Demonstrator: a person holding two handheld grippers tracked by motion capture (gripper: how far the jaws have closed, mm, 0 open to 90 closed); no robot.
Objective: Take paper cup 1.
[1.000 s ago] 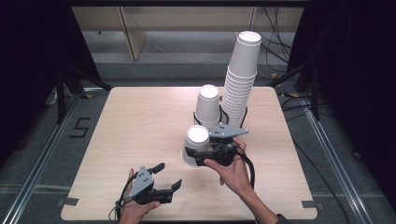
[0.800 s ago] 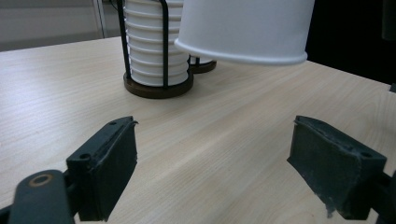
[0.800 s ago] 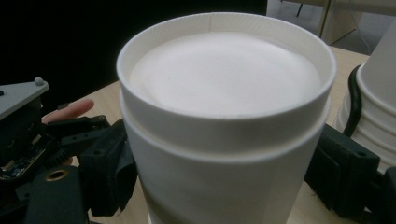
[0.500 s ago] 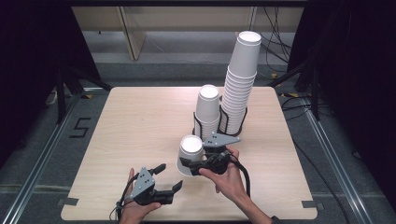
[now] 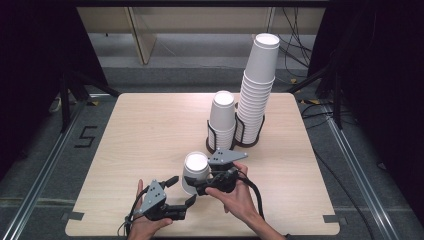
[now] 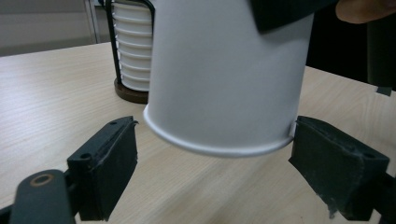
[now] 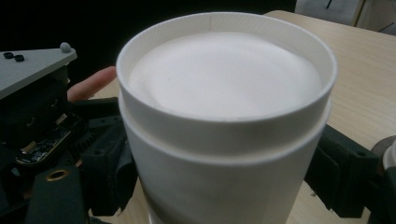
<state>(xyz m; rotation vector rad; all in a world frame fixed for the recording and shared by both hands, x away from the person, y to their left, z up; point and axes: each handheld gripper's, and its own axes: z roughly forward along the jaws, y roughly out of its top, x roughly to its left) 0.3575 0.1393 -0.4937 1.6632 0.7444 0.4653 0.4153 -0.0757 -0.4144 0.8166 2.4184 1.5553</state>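
A white cup (image 5: 195, 171) is showing a plain, unprinted wall and base. The stacks (image 5: 255, 95) behind it are showing the same white, standing in black wire holders (image 5: 248, 135) with dark brown bases. The table (image 5: 150, 135) is displaying pale wood grain. Both the left gripper (image 5: 181, 192) and the right gripper (image 5: 199, 187) are wearing black, each with a grey plate on top.
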